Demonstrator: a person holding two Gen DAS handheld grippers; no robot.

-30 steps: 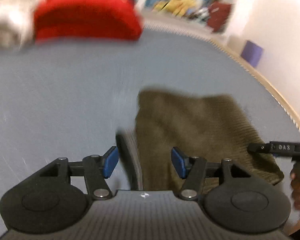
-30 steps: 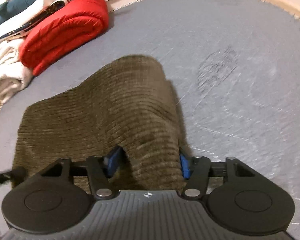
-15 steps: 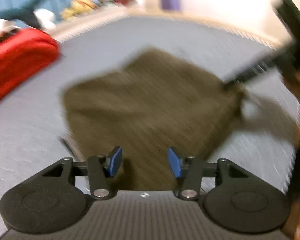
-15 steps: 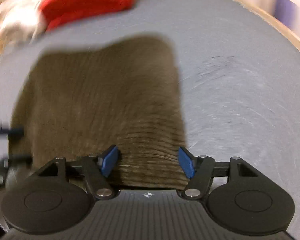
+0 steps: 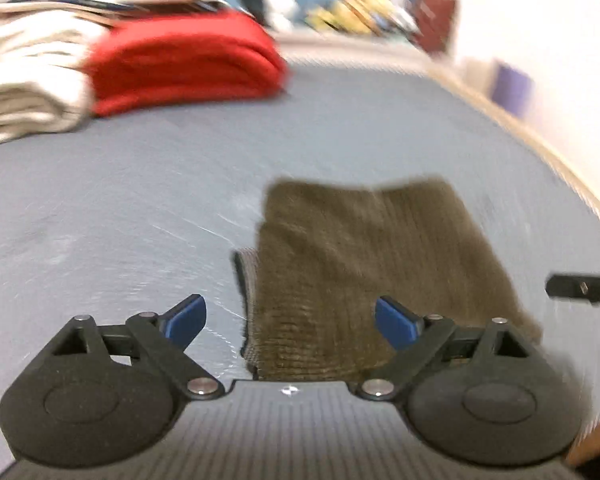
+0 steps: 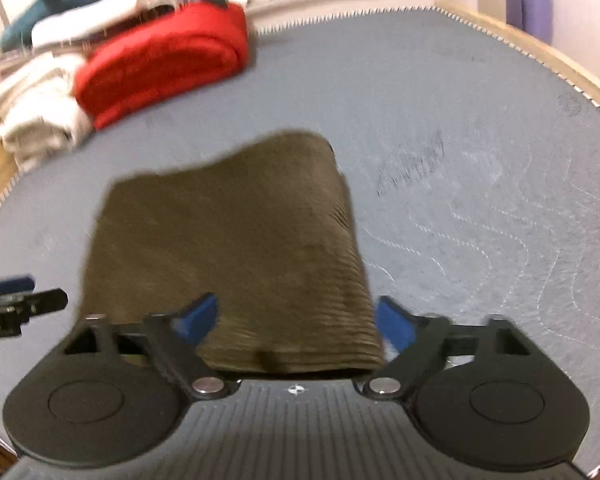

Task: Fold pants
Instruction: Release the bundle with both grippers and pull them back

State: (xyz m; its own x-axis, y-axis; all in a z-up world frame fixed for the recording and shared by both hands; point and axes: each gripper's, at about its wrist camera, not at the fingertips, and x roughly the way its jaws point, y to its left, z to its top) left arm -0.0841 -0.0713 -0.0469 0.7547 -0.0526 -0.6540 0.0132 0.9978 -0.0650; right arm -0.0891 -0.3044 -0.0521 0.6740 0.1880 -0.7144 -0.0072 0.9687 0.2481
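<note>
The olive-brown corduroy pants (image 5: pixel 364 264) lie folded into a compact rectangle on the grey-blue mat (image 5: pixel 140 184). In the left wrist view my left gripper (image 5: pixel 290 322) is open and empty, over the fold's near left corner. In the right wrist view the folded pants (image 6: pixel 228 248) lie flat just ahead of my right gripper (image 6: pixel 296 320), which is open and empty at the fold's near right edge. The right gripper's tip (image 5: pixel 584 290) shows at the right edge of the left view; the left gripper's tip (image 6: pixel 16 304) shows at the left edge of the right view.
A folded red garment (image 6: pixel 160 60) and a cream one (image 6: pixel 32 112) lie stacked at the mat's far left, with white and teal clothes behind. The mat's stitched edge (image 6: pixel 540 60) and a wooden floor border run along the right. A purple box (image 6: pixel 526 8) stands by the wall.
My right gripper has let go of the pants' edge and opened. The fold has settled flat. My left gripper swung right, then back, and opened wider.
</note>
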